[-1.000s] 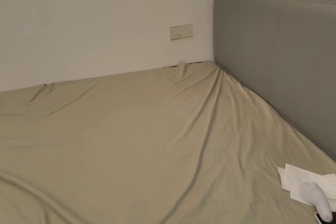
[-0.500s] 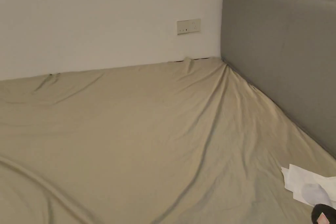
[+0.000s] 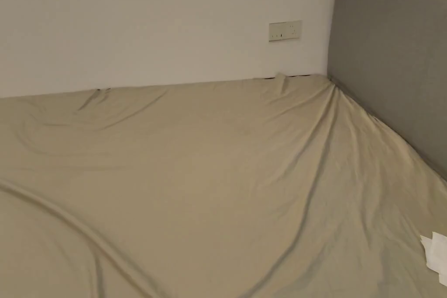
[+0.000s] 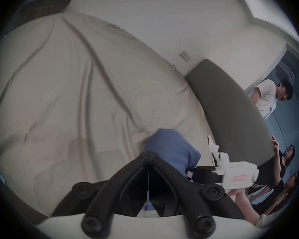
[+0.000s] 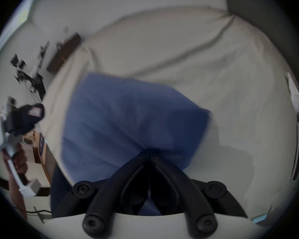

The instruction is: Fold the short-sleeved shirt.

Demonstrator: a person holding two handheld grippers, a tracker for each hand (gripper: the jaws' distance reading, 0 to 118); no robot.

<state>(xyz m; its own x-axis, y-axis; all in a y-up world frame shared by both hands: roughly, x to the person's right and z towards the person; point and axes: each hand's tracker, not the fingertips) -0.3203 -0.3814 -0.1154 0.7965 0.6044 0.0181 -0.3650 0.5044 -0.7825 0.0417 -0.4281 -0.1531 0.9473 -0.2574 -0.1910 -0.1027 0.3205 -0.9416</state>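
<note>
- My left gripper (image 4: 148,158): jaws closed tip to tip, and blue cloth shows between them lower down, so I judge they're pinched on the shirt (image 4: 169,149).
- My right gripper (image 5: 149,154): jaws also closed, with the shirt (image 5: 128,122) spreading straight away from the tips and more blue cloth showing below them. I read this as a grip too.
- Shirt location: held up over the near part of the bed (image 3: 196,172), in front of both grippers. Picture is blurred, so I can't tell collar from hem.
- Key relation: the cloth fans forward from my right jaws toward the wall and headboard (image 3: 393,50). In the left gripper view only a smaller bunch sits just past the tips, with my right gripper (image 4: 204,172) close on the right.
- Both hands look about equally near; the grippers are close together, so the cloth between them is likely bunched.
- Next move, my guess: spread the hands apart, then lay the shirt flat on the open sheet ahead.
- White paper (image 3: 436,255) near the headboard side; keep the shirt away from it.
</note>
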